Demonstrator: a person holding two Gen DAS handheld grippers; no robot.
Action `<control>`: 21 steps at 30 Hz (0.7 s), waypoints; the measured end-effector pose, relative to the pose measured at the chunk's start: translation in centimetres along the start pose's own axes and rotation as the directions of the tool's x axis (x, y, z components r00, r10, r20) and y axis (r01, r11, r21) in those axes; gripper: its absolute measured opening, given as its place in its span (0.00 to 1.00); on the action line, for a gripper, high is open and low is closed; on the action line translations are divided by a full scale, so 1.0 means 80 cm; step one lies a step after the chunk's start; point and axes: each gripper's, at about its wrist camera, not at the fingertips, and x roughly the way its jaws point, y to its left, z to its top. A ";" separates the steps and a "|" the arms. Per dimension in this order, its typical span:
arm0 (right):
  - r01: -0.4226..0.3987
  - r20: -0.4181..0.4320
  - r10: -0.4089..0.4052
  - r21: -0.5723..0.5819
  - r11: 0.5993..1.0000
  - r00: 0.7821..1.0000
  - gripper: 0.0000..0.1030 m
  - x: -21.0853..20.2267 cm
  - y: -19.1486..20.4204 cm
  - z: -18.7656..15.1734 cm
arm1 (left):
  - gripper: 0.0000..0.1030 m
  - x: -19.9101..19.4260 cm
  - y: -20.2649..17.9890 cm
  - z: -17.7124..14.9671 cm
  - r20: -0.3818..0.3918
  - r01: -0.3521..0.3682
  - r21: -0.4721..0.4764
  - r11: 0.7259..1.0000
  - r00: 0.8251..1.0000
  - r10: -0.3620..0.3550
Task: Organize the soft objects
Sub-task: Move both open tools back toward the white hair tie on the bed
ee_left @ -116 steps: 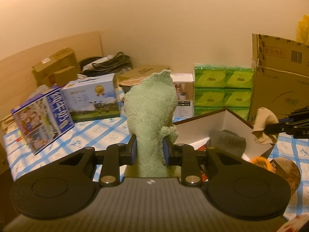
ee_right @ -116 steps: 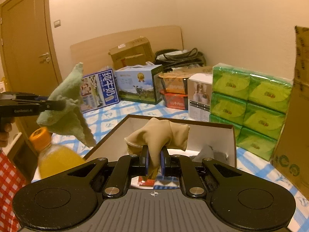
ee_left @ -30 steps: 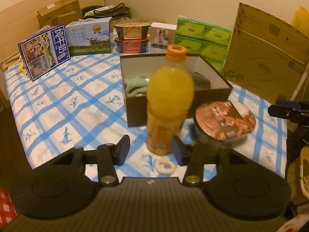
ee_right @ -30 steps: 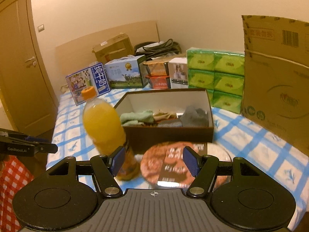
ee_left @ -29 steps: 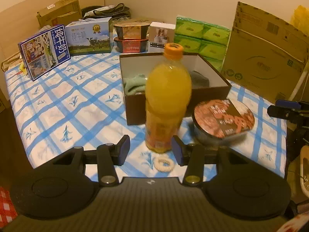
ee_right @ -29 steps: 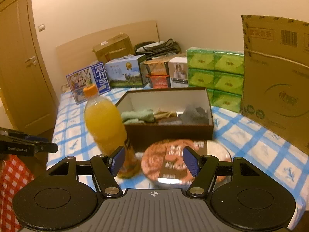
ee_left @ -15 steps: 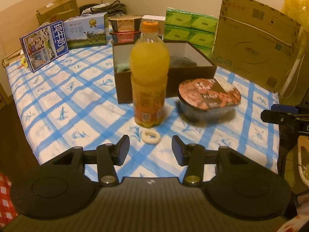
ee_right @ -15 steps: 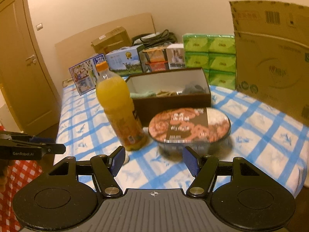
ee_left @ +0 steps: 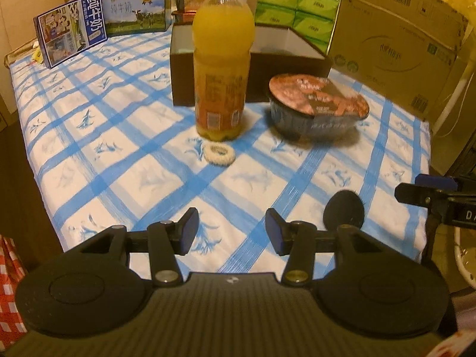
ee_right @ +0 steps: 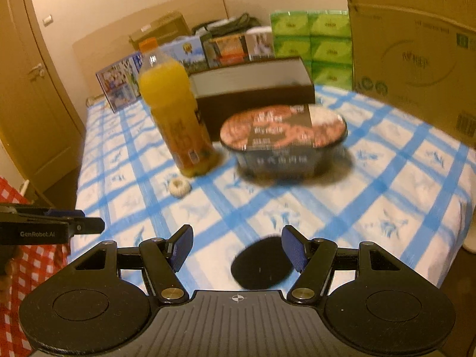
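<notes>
**Both hand-held grippers drawn back, empty, from the box**

Left wrist view: the left hand-held gripper [ee_left: 231, 228] hovers with jaws apart and empty over the near edge of the blue-checked bench [ee_left: 125, 136], farther back than half a second ago. The orange juice bottle [ee_left: 221, 56] stands before the brown box [ee_left: 255, 80], whose contents are now hidden behind its front wall. A white scrunchie [ee_left: 219, 154] lies just before the bottle; a black round pad [ee_left: 344, 210] lies near the right finger. The noodle bowl [ee_left: 318, 110] sits right of the bottle.

Right wrist view: the right hand-held gripper [ee_right: 237, 247] is likewise spread and empty, lower than before. The pad [ee_right: 261, 263] lies between its fingers. The left gripper shows at the left edge.
</notes>
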 end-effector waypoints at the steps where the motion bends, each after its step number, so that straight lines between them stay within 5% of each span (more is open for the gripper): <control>1: 0.001 -0.011 -0.001 0.004 1.000 1.000 0.64 0.002 0.000 -0.004 | 0.45 0.003 -0.002 -0.003 -0.004 -0.008 0.005 1.000 1.000 0.008; 17: 0.022 -0.175 -0.015 0.037 0.999 0.984 0.64 0.051 0.002 -0.044 | 0.46 0.046 -0.026 -0.039 -0.112 0.010 -0.006 1.000 0.994 -0.011; 21: 0.043 -0.192 -0.032 0.054 0.998 0.981 0.72 0.061 -0.003 -0.047 | 0.48 0.057 -0.025 -0.042 -0.132 0.009 -0.017 1.000 0.991 -0.011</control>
